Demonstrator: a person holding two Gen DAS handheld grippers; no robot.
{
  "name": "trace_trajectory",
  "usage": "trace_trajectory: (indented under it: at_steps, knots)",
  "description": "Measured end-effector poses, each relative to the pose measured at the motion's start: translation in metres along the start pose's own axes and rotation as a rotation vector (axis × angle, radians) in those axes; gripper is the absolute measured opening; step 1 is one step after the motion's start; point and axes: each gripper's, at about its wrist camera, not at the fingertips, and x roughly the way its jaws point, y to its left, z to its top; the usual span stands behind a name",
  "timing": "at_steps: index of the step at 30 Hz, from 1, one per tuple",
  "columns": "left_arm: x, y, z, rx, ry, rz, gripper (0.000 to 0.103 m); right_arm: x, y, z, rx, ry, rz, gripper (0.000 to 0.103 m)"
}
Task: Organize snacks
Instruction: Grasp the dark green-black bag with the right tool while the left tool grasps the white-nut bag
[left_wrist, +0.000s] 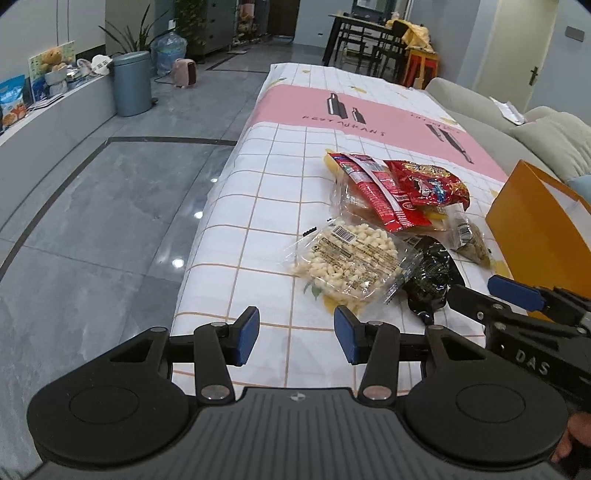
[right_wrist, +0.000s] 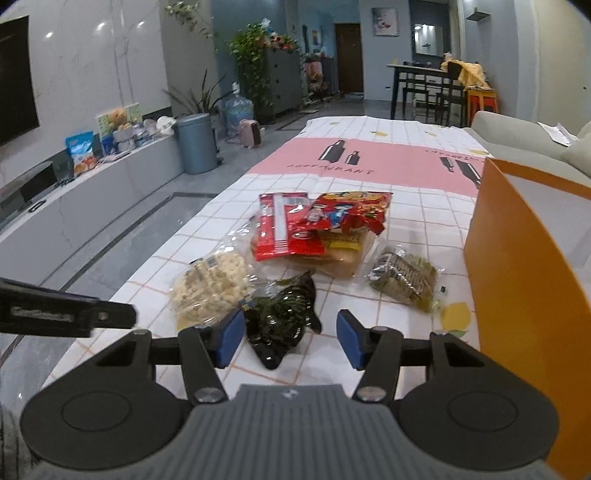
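Several snack packets lie in a loose heap on the checked tablecloth (left_wrist: 273, 177). A clear bag of white puffs (left_wrist: 347, 264) (right_wrist: 212, 284) is nearest; behind it are a red-and-white packet (left_wrist: 384, 192) (right_wrist: 284, 229) and a red chip bag (left_wrist: 432, 184) (right_wrist: 347, 214). A silver-green packet (right_wrist: 404, 282) lies toward the open orange paper bag (right_wrist: 517, 295) (left_wrist: 535, 229). My right gripper (right_wrist: 291, 338) (left_wrist: 471, 288) straddles a black packet (right_wrist: 284, 317) (left_wrist: 430, 277); its right pad stands apart from it. My left gripper (left_wrist: 297, 334) hangs open over bare cloth just short of the puffs.
The table's left edge drops to a grey tiled floor (left_wrist: 110, 221). A grey sofa (left_wrist: 535, 129) runs along the right behind the orange bag. A grey bin (left_wrist: 131, 83) and a low bench with boxes (right_wrist: 92, 155) stand far left, and a dining table (right_wrist: 424, 81) at the back.
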Motion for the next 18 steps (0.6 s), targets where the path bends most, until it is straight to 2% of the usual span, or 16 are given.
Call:
trace_trajectory:
  at_steps: [9,12,18]
  knots:
    - [0.016,0.008,0.005,0.006,0.023,-0.057,0.054,0.035,-0.007,-0.002,0.051,0.071,0.018,0.057]
    - [0.016,0.003,0.007,0.042,0.013,-0.053,0.054,0.044,-0.004,-0.003,0.021,0.084,0.049,0.062]
    - [0.017,-0.005,0.011,0.087,0.006,-0.035,0.054,0.055,-0.001,0.000,-0.032,0.077,0.071,0.062]
